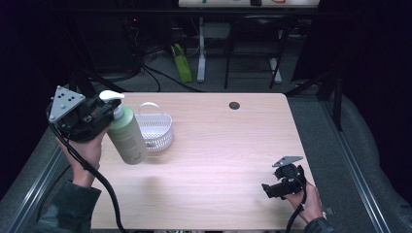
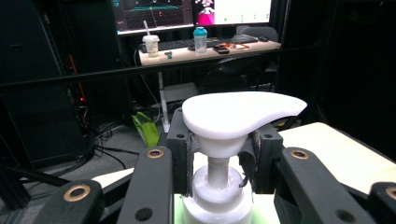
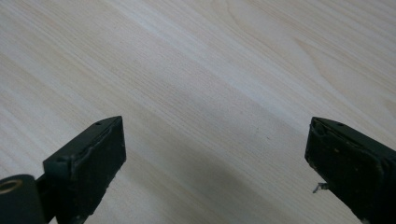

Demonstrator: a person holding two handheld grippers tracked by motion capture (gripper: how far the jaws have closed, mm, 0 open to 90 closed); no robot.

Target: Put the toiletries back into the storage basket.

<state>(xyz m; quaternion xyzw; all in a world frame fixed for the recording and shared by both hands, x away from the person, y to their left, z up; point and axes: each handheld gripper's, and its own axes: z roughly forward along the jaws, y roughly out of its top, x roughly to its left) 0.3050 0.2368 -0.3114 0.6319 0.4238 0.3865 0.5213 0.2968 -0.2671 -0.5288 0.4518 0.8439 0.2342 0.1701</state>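
With the left gripper (image 1: 99, 114) clamped on the pump neck of the tilted green bottle (image 1: 127, 136) beside the white basket (image 1: 155, 127), the bottle is best lifted upright before being lowered in, while the right gripper (image 1: 272, 188) is held apart, empty, over the table (image 1: 218, 145).

Both tools are black: the left gripper (image 1: 104, 114) wears a grey three-cornered plate dotted with small holes, and a thick black cable trails from it down past a dark grey-green sleeve (image 1: 68, 206). Up close its arms are flat black bars pinned with brass-ringed rivets and drilled with round holes. The right gripper (image 1: 266, 188) carries a smaller grey plate and a thinner black cable, and its two jaws end in blocky black pads with worn, scuffed edges.
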